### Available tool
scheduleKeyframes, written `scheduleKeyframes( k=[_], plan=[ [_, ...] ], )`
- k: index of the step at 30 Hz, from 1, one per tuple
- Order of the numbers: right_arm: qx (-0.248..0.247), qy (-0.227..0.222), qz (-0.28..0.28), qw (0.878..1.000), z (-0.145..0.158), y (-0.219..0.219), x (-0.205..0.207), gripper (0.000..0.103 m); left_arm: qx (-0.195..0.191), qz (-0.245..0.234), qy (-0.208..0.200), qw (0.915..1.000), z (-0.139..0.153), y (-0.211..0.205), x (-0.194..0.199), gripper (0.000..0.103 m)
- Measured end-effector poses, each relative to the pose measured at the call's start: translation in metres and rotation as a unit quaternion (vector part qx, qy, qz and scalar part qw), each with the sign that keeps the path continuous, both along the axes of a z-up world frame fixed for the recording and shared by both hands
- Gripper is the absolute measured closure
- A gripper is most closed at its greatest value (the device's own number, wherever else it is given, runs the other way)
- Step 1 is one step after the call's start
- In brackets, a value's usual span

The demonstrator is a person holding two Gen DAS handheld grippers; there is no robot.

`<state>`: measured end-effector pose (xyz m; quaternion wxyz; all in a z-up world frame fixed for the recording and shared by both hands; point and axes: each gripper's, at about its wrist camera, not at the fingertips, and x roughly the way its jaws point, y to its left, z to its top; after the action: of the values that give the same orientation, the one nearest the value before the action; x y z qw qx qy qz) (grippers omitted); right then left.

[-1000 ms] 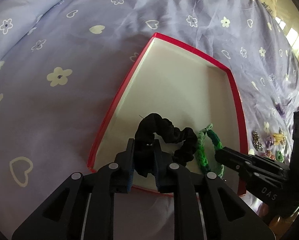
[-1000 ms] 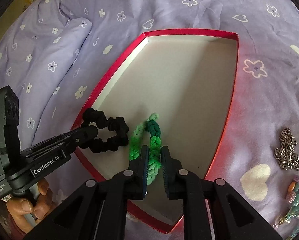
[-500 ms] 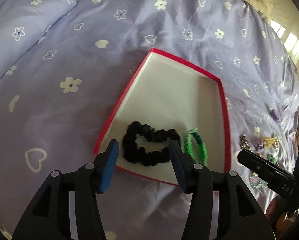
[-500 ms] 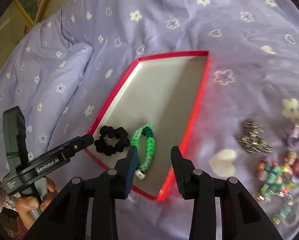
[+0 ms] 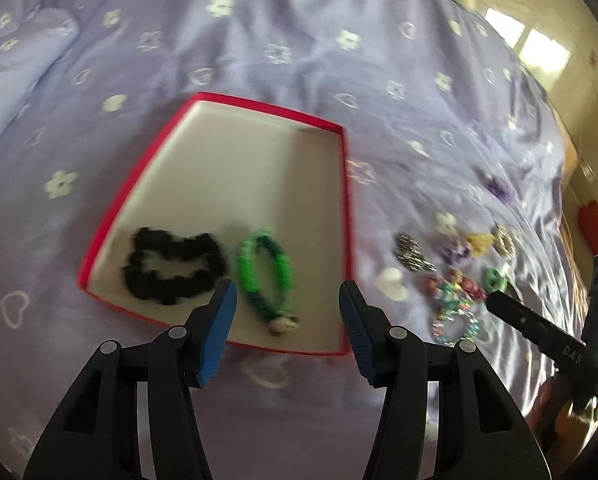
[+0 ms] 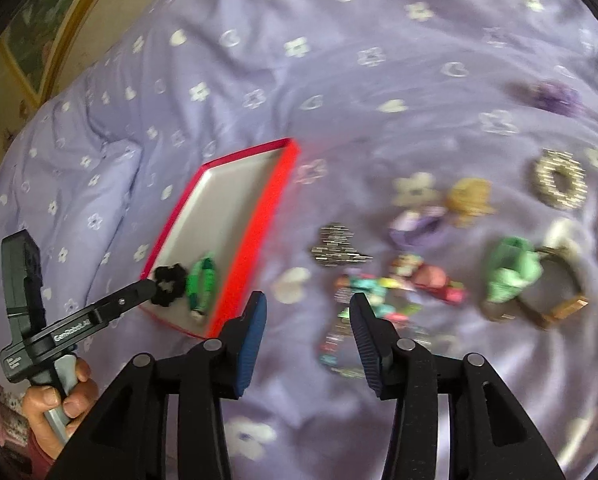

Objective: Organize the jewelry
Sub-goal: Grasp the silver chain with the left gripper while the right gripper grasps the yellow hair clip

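A red-rimmed box (image 5: 341,200) with a white floor lies on the lilac bedspread; it also shows in the right wrist view (image 6: 259,224). In it lie a black scrunchie (image 5: 171,268) (image 6: 170,282) and a green braided bracelet (image 5: 265,268) (image 6: 203,284). My left gripper (image 5: 287,320) is open and empty, above the box's near edge. My right gripper (image 6: 307,328) is open and empty, above loose jewelry: a silver chain (image 6: 335,250), colourful beads (image 6: 383,292), a green scrunchie (image 6: 509,276), a sparkly ring (image 6: 559,180).
More pieces lie right of the box: a purple bow (image 6: 417,224), a gold flower clip (image 6: 469,198), a brown bangle (image 6: 555,296), a purple scrunchie (image 6: 551,98). A pillow (image 6: 59,184) rises at the left. A wall and picture frame (image 6: 39,40) lie beyond.
Both grippers let go of the black scrunchie and the green bracelet in the box, opened and pulled back. The right gripper swung right, over the loose jewelry.
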<state>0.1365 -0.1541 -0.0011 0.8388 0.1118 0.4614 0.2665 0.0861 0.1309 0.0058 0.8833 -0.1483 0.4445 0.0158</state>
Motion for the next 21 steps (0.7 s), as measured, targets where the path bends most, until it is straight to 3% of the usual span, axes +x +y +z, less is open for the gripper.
scheduleKeyframes(
  k=[9,21],
  plan=[
    [-0.003,0.0,-0.055,0.998,-0.002,-0.061,0.009,0.057,0.005,-0.052,0.004,0.9986,0.001,-0.051,0.02,0.051],
    [-0.017,-0.012,-0.068,0.997,-0.004,-0.078,0.036,0.057,0.025,-0.1,0.019,0.9945,-0.009,-0.09,0.056,0.051]
  ],
)
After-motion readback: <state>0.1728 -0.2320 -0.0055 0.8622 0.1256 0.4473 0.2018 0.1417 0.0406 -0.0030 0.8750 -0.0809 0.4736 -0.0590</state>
